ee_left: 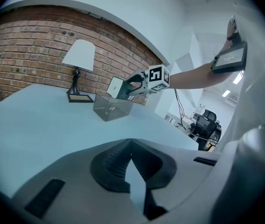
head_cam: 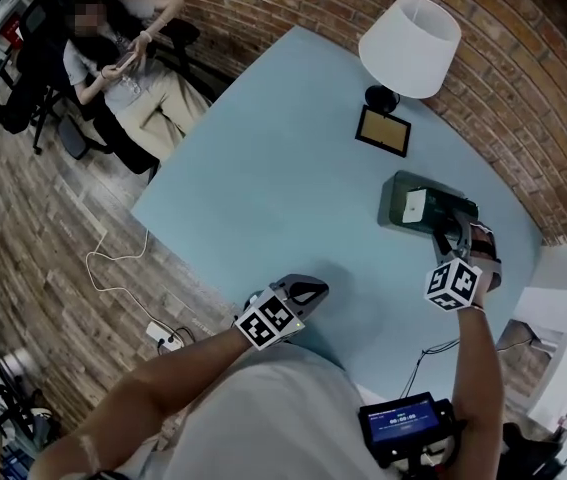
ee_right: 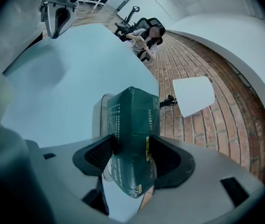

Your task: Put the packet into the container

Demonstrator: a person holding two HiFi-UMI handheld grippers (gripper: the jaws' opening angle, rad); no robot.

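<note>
Right gripper (ee_right: 131,147) clamps the packet (ee_right: 133,113) between its fingers. Container (ee_right: 98,112) sits just beyond the fingertips. Left gripper (ee_left: 131,146) fingers are closed, empty.

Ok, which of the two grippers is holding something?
The right gripper: its jaws clamp a dark green packet over the clear plastic container. The left gripper has its jaws closed on nothing.

My right gripper (ee_right: 131,155) has the packet (ee_right: 132,120) between its jaws, just over the container (head_cam: 401,204) on the right of the table (head_cam: 263,168), with lamp (head_cam: 409,43) and small frame (head_cam: 383,131) behind it by the wall (head_cam: 523,88) and my left gripper (head_cam: 308,290) well apart at the near edge.
</note>
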